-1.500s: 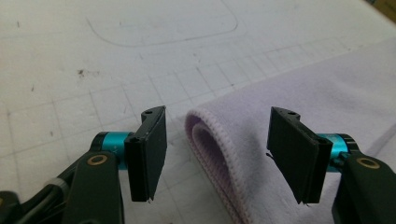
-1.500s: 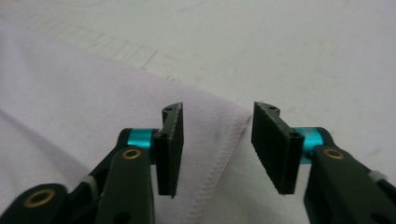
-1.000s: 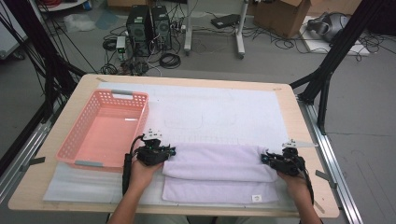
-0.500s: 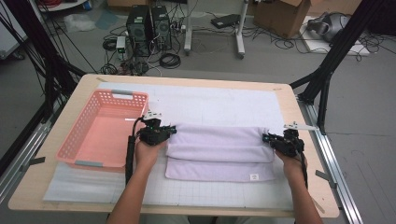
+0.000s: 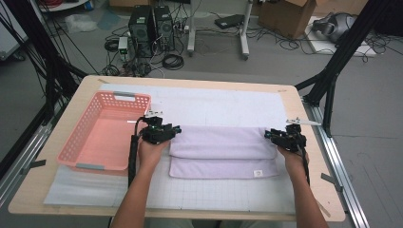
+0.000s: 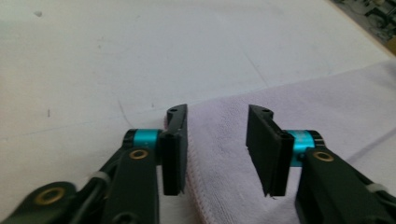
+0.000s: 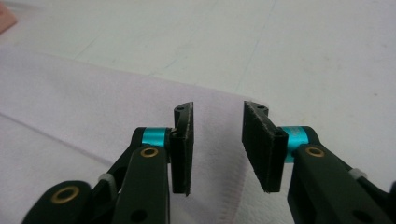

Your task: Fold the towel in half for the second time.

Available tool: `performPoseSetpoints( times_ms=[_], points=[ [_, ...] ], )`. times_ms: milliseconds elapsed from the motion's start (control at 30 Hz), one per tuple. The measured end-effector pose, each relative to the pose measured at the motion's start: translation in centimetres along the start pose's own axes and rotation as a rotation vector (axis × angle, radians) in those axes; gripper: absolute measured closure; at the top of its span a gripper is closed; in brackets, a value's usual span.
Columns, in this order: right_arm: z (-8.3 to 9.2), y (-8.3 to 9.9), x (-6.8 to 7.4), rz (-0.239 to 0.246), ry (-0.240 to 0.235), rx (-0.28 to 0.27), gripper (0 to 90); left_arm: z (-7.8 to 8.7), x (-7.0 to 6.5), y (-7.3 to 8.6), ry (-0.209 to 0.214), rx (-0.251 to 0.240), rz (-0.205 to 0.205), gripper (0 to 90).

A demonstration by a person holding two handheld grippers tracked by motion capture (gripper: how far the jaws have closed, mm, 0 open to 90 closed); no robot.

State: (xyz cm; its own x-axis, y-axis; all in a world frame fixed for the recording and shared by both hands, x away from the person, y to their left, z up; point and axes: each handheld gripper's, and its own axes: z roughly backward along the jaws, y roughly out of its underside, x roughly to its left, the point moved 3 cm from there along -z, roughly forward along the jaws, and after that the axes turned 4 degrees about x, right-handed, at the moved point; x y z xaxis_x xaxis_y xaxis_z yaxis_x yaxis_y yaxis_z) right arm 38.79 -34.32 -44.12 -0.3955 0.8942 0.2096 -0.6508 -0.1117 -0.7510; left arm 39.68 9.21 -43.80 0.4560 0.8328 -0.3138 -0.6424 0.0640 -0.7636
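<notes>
High view: a pink plastic lattice-sided basket [image 5: 102,137] is seen on the left part of a light wooden table [image 5: 304,142], which is covered by a white gridded mat [image 5: 223,104]; nothing is seen inside the basket, whose bare pink floor is visible. Just to its right, a pale lilac terry towel [image 5: 223,149] is laid flat on the mat, folded lengthwise so that an upper layer rests on a lower one, the lower layer showing as a strip along the near edge with a small white label [image 5: 258,173] near its right corner. The left gripper [image 5: 175,129] is held at the towel's far left corner, between towel and basket, and the right gripper [image 5: 269,134] at the far right corner. In the left gripper view, the jaws are seen parted, having just been opening, with the towel's stitched corner [image 6: 201,196] lying beneath and between them, unpressed by the pads. In the right gripper view, the jaws are likewise seen apart after just opening, above the towel's edge [image 7: 233,154], with nothing clamped. A soft, faintly ribbed weave is shown by the towel.
</notes>
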Motion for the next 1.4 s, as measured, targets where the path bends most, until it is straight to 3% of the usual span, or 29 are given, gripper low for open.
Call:
performPoseSetpoints(
  times_ms=[167, 267, 467, 567, 700, 767, 833, 1133, 1400],
  points=[
    [1.0, 0.0, -0.1, -0.013, -0.032, -0.021, 61.5, 0.7, -0.7, 0.6, 0.06, 0.01, 0.0, 49.5],
    [1.4, 0.0, 0.5, 0.008, -0.075, -0.025, 60.5, 1.1, -1.2, 1.4, 0.081, 0.017, -0.016, 46.8],
    [1.7, 0.3, 1.8, 0.069, -0.119, 0.017, 59.1, 1.9, -1.8, 1.9, 0.077, 0.043, -0.071, 44.1],
    [1.9, 0.7, 2.0, 0.091, -0.111, 0.039, 59.7, 2.0, -2.1, 2.4, 0.077, 0.035, -0.064, 44.6],
    [2.1, 1.6, 1.7, 0.091, -0.107, 0.066, 68.4, 1.7, -2.3, 3.8, 0.087, 0.077, -0.089, 58.4],
    [2.3, 2.0, 1.6, 0.101, -0.108, 0.072, 82.1, 1.6, -2.5, 4.4, 0.084, 0.089, -0.102, 72.8],
    [2.7, 2.3, 1.6, 0.097, -0.122, 0.065, 85.9, 1.6, -2.8, 4.9, 0.094, 0.098, -0.115, 79.6],
    [4.8, 4.8, 2.1, 0.128, -0.154, 0.02, 87.2, 3.7, -3.6, 6.2, 0.134, -0.014, -0.139, 83.0],
    [6.7, 6.5, 3.0, 0.165, -0.167, -0.019, 87.7, 5.2, -4.4, 7.4, 0.143, -0.042, -0.191, 83.2]
  ],
)
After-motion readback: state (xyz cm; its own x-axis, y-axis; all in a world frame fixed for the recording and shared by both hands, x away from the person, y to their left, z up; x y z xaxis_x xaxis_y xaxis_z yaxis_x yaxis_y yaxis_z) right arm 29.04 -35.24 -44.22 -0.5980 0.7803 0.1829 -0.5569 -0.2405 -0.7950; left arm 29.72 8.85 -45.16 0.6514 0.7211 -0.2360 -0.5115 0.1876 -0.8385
